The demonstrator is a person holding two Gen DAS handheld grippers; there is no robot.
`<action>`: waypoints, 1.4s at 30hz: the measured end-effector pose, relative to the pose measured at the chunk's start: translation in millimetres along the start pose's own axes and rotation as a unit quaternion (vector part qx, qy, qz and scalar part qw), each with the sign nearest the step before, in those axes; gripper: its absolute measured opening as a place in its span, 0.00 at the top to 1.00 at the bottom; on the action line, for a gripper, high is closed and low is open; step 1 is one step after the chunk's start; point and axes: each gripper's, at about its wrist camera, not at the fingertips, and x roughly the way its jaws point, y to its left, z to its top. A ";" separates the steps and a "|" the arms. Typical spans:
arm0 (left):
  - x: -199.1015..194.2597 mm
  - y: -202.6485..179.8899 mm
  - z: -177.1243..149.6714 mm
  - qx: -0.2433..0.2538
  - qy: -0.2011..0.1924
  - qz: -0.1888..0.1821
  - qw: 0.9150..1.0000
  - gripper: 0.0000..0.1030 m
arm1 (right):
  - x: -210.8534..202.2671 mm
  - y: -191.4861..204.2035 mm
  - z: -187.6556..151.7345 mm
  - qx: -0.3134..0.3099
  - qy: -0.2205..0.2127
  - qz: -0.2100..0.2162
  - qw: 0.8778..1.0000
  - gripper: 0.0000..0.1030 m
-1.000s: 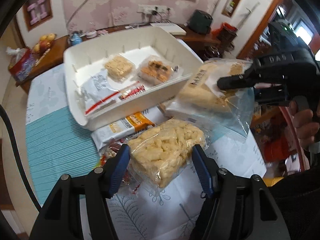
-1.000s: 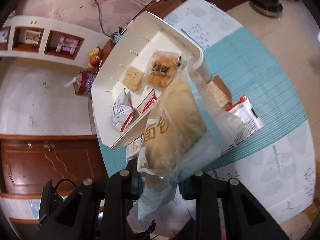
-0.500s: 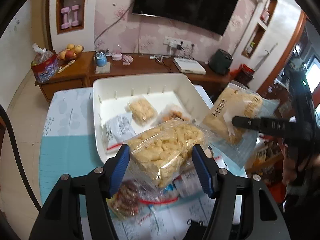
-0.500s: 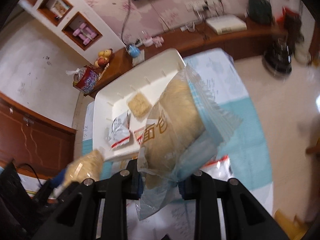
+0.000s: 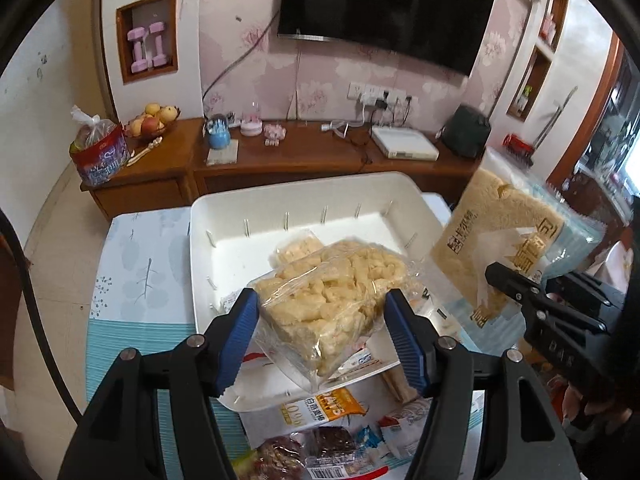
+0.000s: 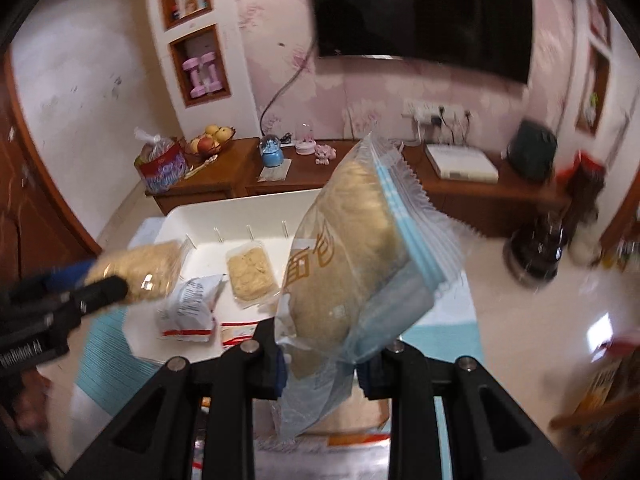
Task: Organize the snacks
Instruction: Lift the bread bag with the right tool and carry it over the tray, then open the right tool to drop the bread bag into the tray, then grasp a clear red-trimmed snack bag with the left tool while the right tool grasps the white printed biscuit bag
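My left gripper (image 5: 322, 336) is shut on a clear bag of pale yellow puffed snacks (image 5: 332, 284) and holds it in the air over the near part of the white tray (image 5: 224, 208). My right gripper (image 6: 320, 364) is shut on a blue-edged bag of tan bread (image 6: 344, 256) and holds it up over the tray's right side (image 6: 192, 212). The bread bag (image 5: 504, 240) and the right gripper (image 5: 516, 284) also show in the left wrist view. In the tray lie a small tan snack pack (image 6: 251, 270) and a white-and-red packet (image 6: 192, 304).
Several loose snack packets (image 5: 328, 404) lie on the blue-and-white tablecloth (image 5: 136, 264) in front of the tray. A wooden sideboard (image 5: 304, 152) with fruit, a red bag and a white box stands behind the table. A television hangs on the wall.
Both grippers have lifted their bags up off the table. The cameras now look down on the tray from higher, with the wall and television in view.
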 end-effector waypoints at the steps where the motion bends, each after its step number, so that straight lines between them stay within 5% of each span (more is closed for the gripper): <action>1: 3.3 -1.1 1.2 0.001 0.006 0.003 1.000 0.38 | 1.6 2.8 0.8 -0.008 -0.001 0.000 1.000 0.75; 3: 9.9 -0.7 1.2 -0.002 0.022 0.006 1.000 0.38 | 5.1 8.0 1.1 -0.023 -0.001 -0.001 1.000 0.74; 6: 9.9 -0.4 1.3 -0.008 0.030 0.004 1.000 0.24 | 6.8 11.9 3.1 -0.026 0.002 -0.003 1.000 0.72; 11: -4.1 4.0 -2.0 -0.012 0.023 0.009 1.000 0.21 | 0.3 17.8 7.1 -0.032 -0.008 -0.004 0.999 0.49; 31: -71.3 28.1 -63.9 -0.009 0.028 0.014 0.999 0.20 | -75.0 31.1 -52.0 -0.018 0.000 -0.021 1.000 0.48; 42: -86.9 30.6 -122.9 -0.071 0.065 0.036 0.995 0.19 | -100.5 37.6 -96.2 -0.079 0.027 -0.026 0.996 0.37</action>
